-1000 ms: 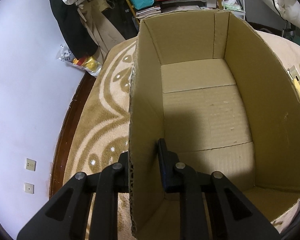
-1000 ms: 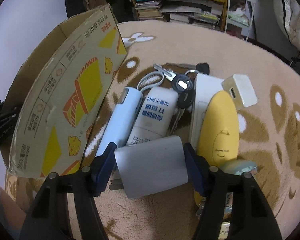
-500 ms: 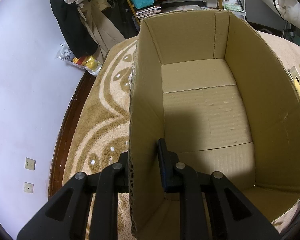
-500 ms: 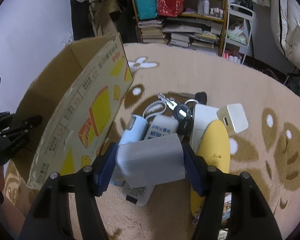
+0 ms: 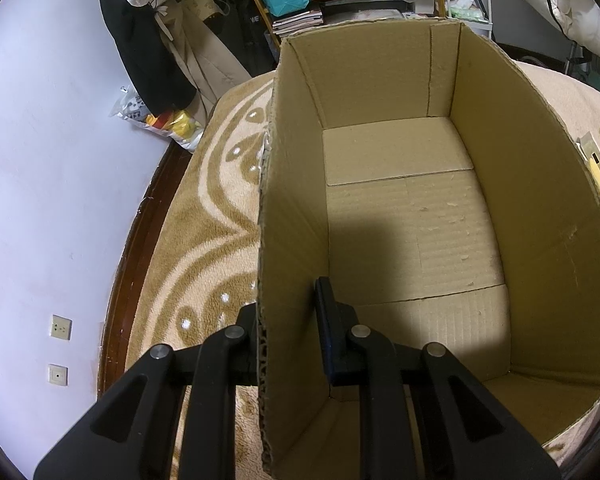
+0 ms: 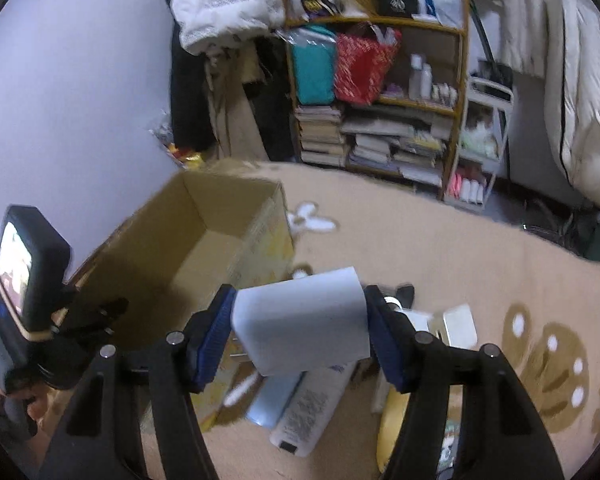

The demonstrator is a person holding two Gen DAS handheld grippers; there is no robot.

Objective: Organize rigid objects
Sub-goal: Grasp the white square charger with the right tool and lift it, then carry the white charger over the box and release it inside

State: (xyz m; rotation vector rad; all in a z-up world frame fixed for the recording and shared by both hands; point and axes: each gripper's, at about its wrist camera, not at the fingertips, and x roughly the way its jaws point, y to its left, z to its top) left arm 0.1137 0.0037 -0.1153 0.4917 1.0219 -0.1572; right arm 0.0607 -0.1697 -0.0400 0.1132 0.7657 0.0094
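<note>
Cardboard box (image 5: pixel 400 208) stands open on the patterned rug (image 5: pixel 216 216), its left wall pinched between the fingers of the left gripper (image 5: pixel 288 344), one finger outside, one inside. Nothing lies inside. To its right, the right gripper (image 6: pixel 300 336) is clenched on a grey charger block (image 6: pixel 300 320), held in the air above the rug just beside the box's printed yellow outer wall. Beneath it lie a pale blue tube (image 6: pixel 274 400) and a white bottle (image 6: pixel 312 408) whose label is too blurred to read.
</note>
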